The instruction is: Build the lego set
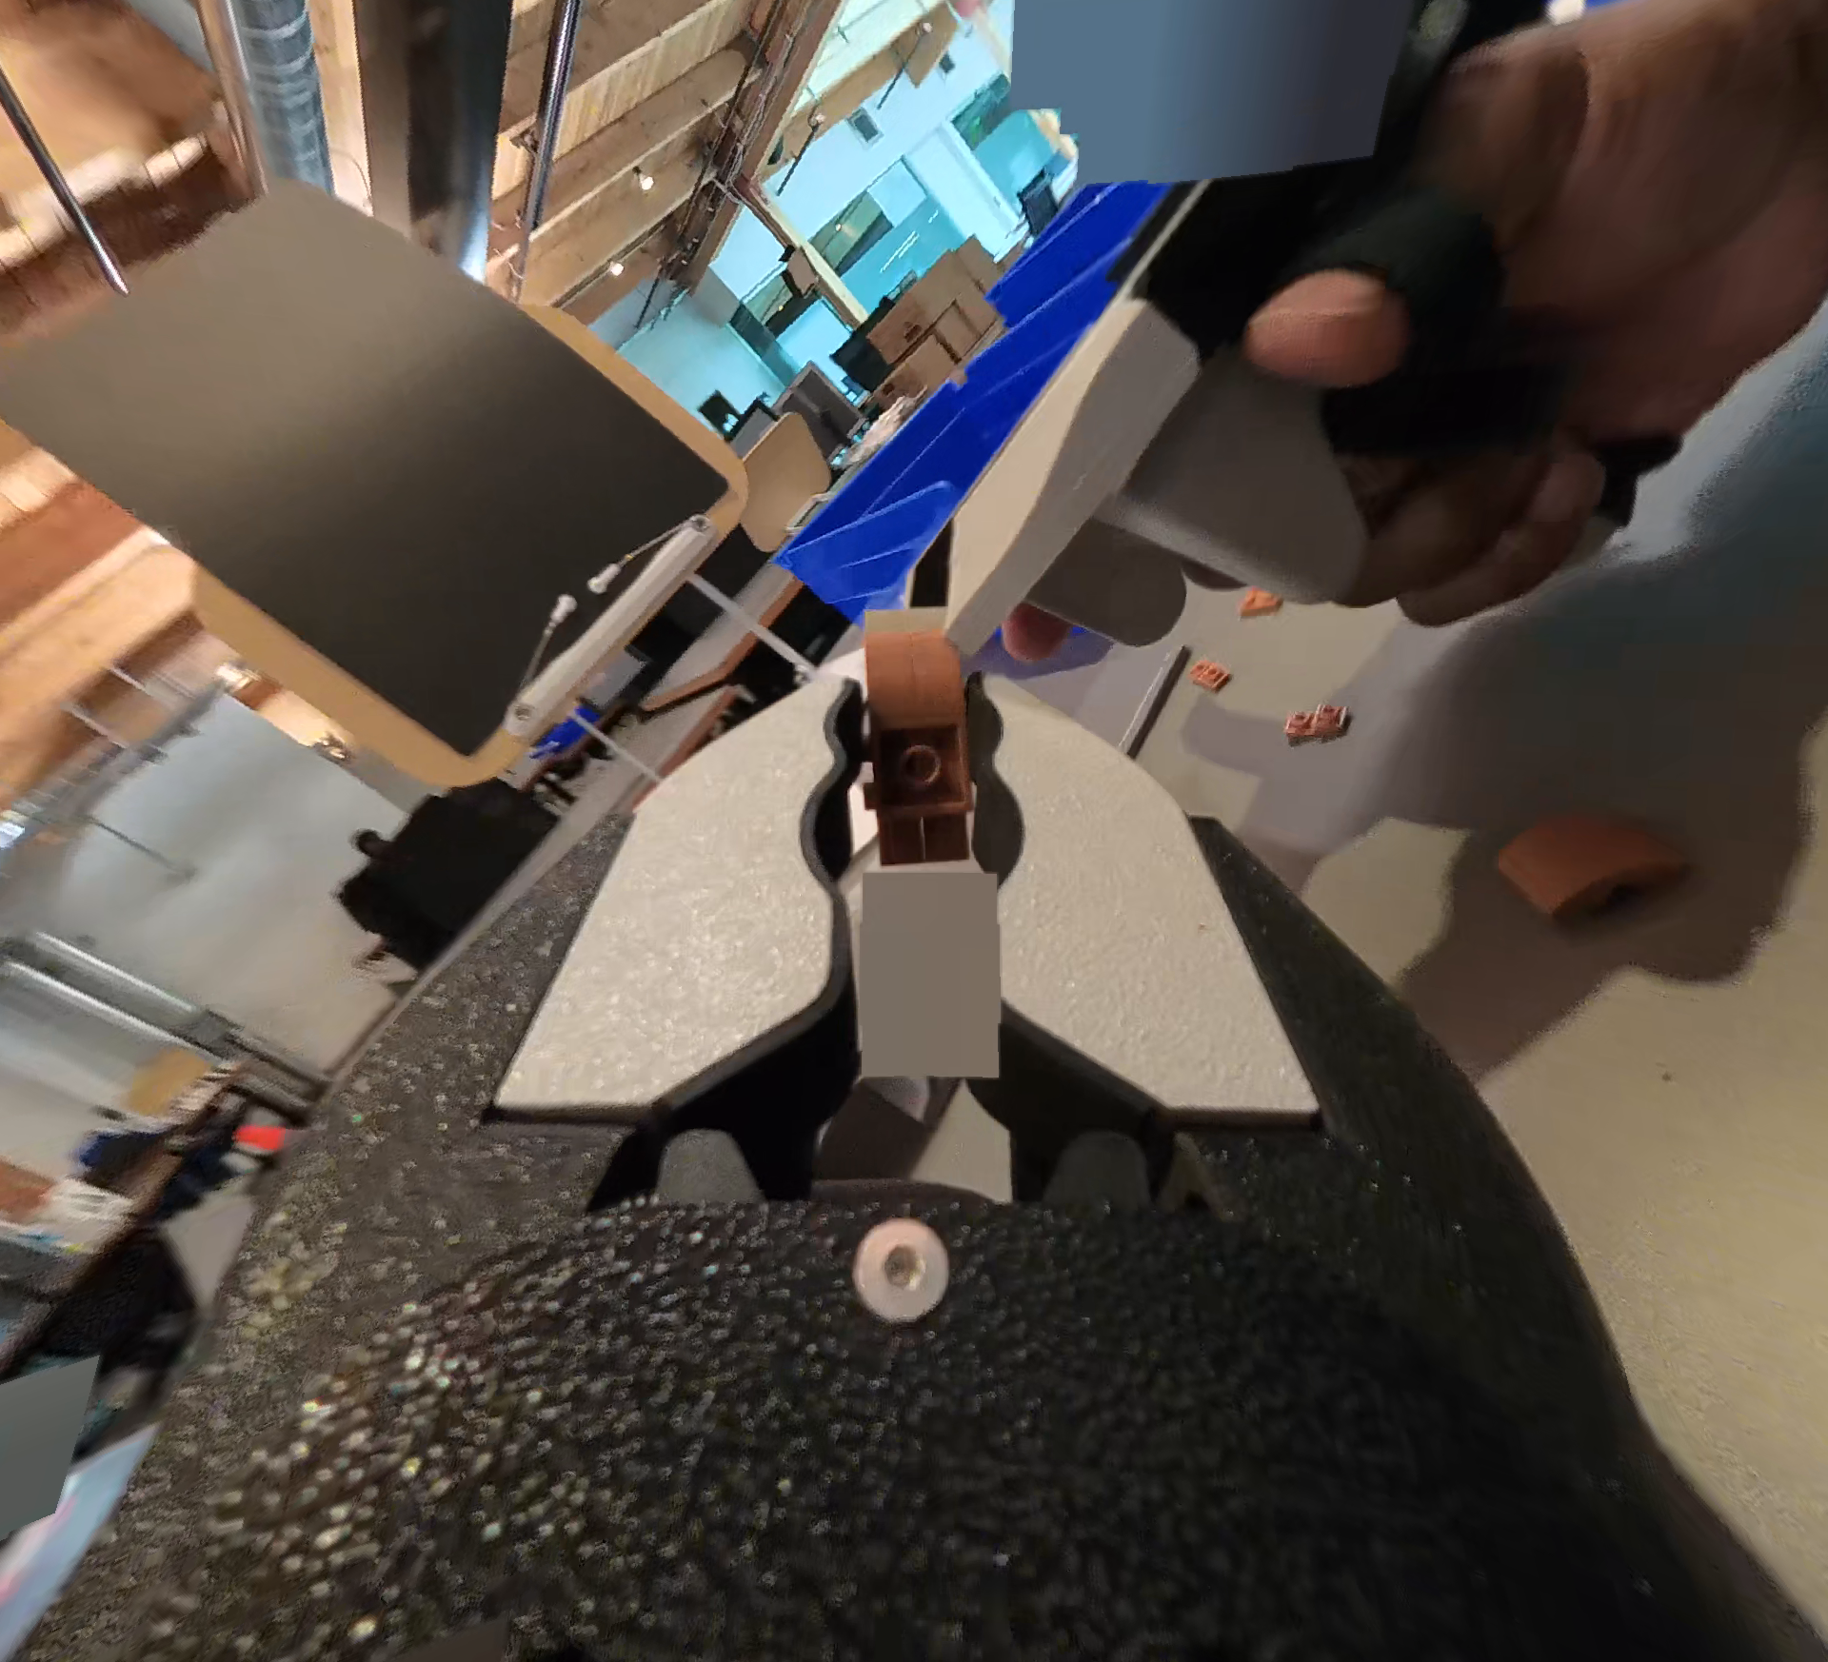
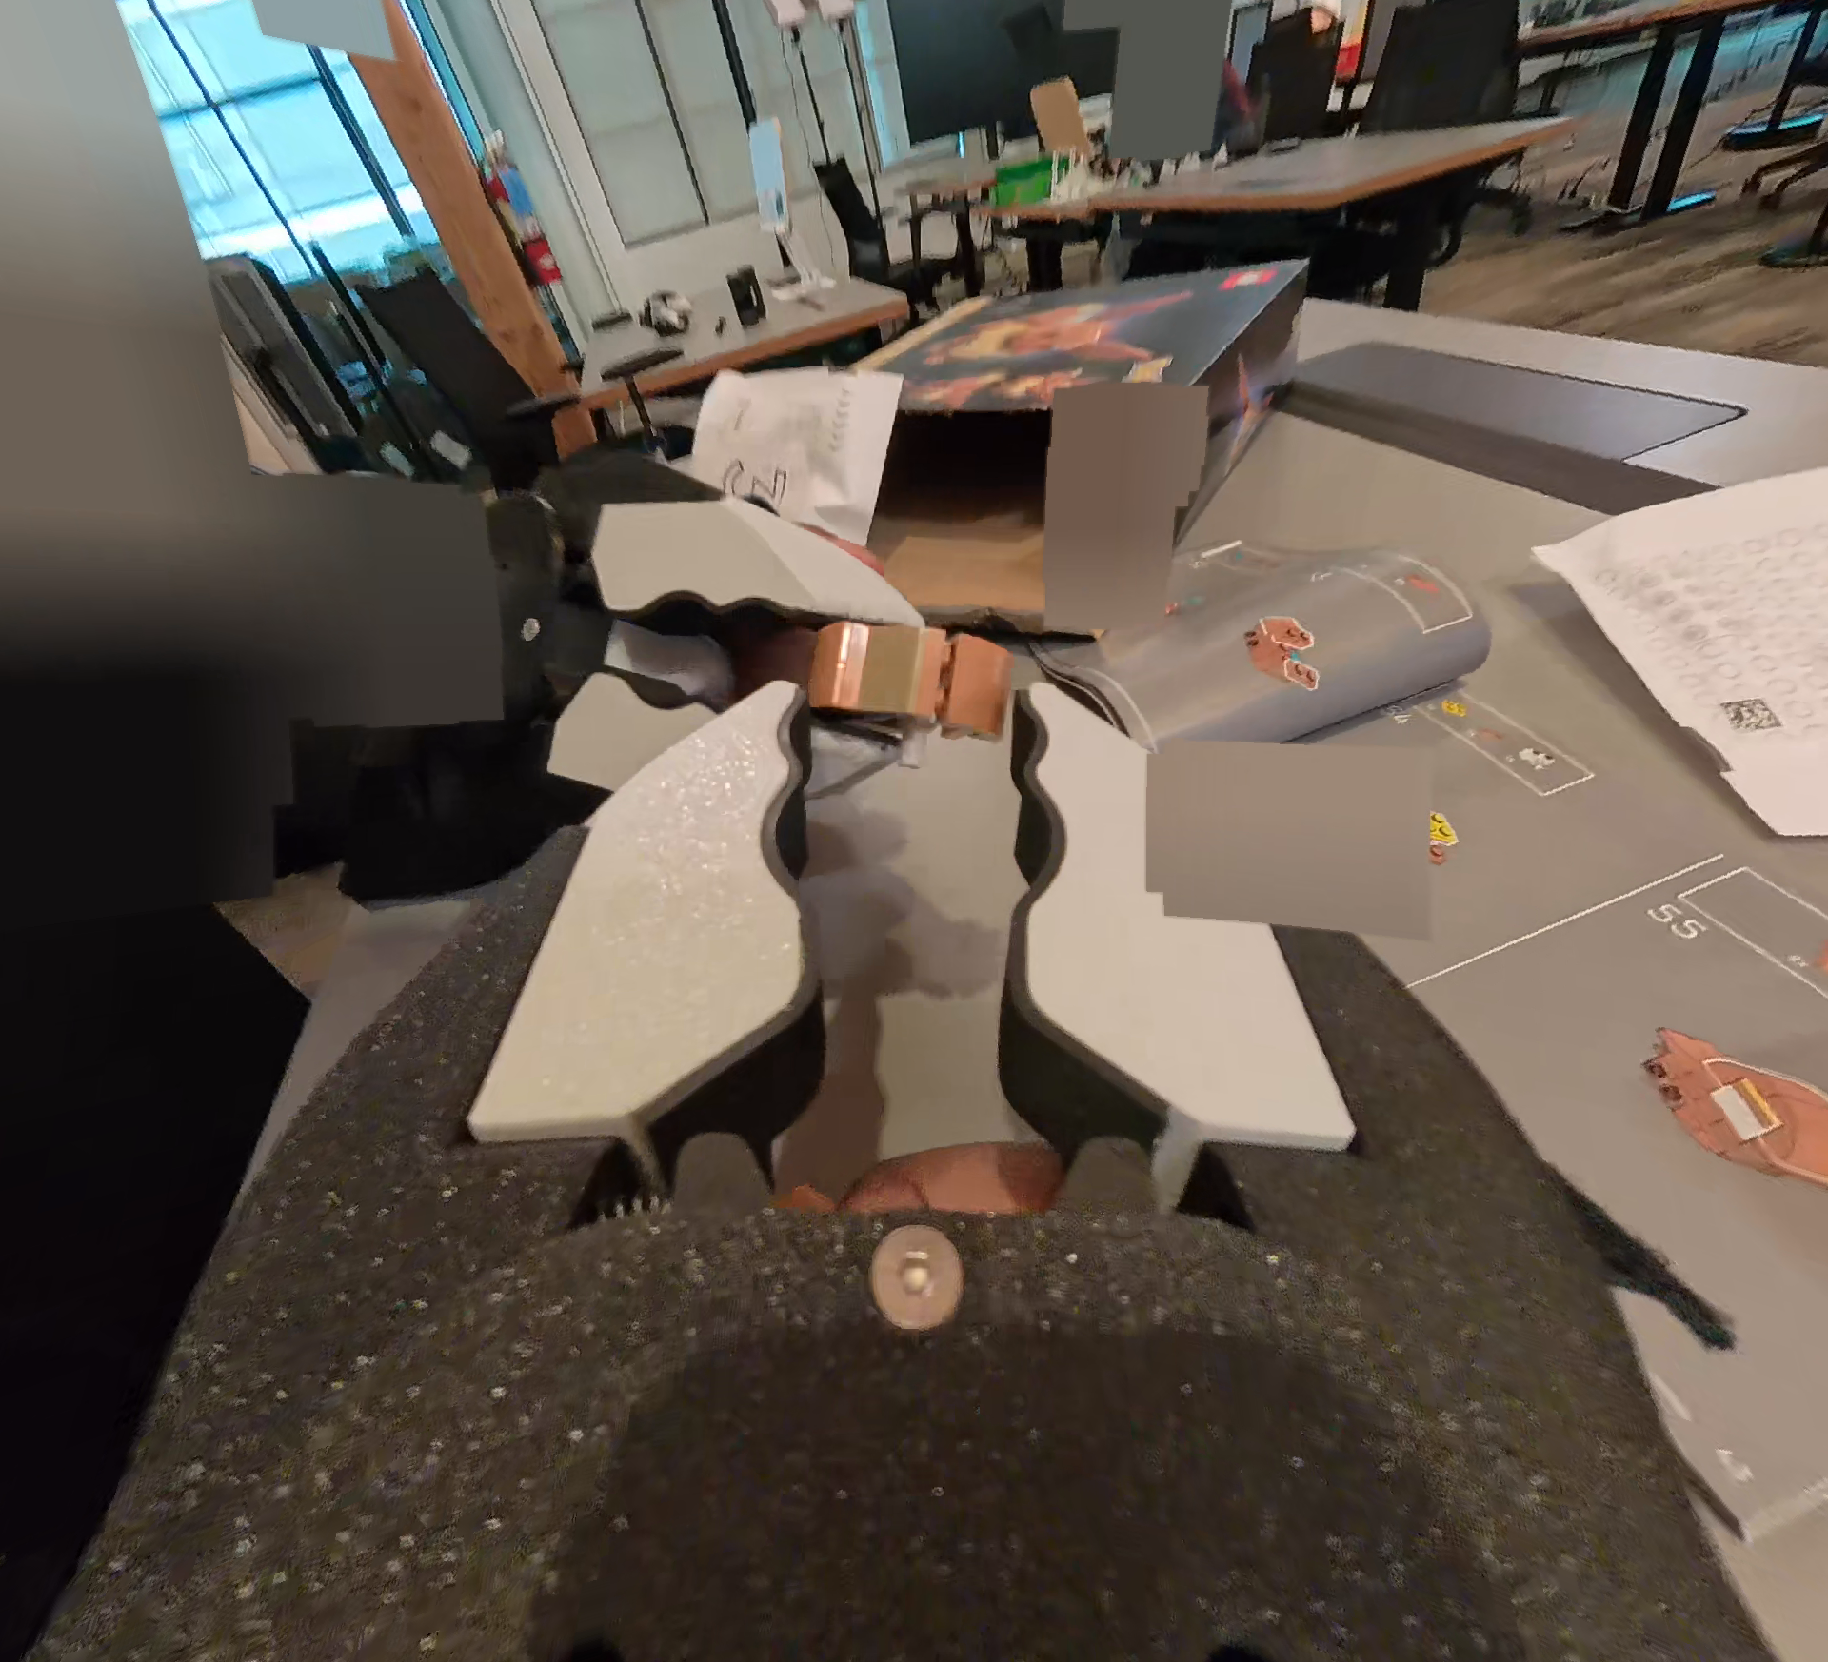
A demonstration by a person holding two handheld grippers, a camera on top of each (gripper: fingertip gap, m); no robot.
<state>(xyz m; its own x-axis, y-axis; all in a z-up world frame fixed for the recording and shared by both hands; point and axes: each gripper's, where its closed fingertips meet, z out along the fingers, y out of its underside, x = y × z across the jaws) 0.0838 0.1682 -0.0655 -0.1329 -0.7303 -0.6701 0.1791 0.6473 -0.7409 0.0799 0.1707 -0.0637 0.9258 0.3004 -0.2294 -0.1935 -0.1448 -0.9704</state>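
Note:
My left gripper [image 1: 915,759] is shut on a small brown brick assembly [image 1: 915,774], one pad against each side. The assembly has a rounded brown end and a tan part, which also show in the right wrist view [image 2: 895,675]. There the left gripper's fingers [image 2: 732,561] come in from the left and clamp it. My right gripper [image 2: 910,705] is open, its tips on either side of the assembly's near end without pressing on it. In the left wrist view a hand [image 1: 1583,250] holds the right gripper, whose grey finger [image 1: 1039,477] reaches down to the assembly's far end.
Loose brown pieces [image 1: 1316,722] and a curved brown part [image 1: 1583,868] lie on the grey table. Blue bins [image 1: 890,487] stand behind. In the right wrist view: an open cardboard box [image 2: 989,467], a booklet [image 2: 1286,655], a white sheet [image 2: 1701,626], and a brown built piece [image 2: 1741,1120]. Left and right tips are no more than a few centimetres apart. Between my right fingertips and the brown built piece [image 2: 1741,1120] there is roughly 15 cm.

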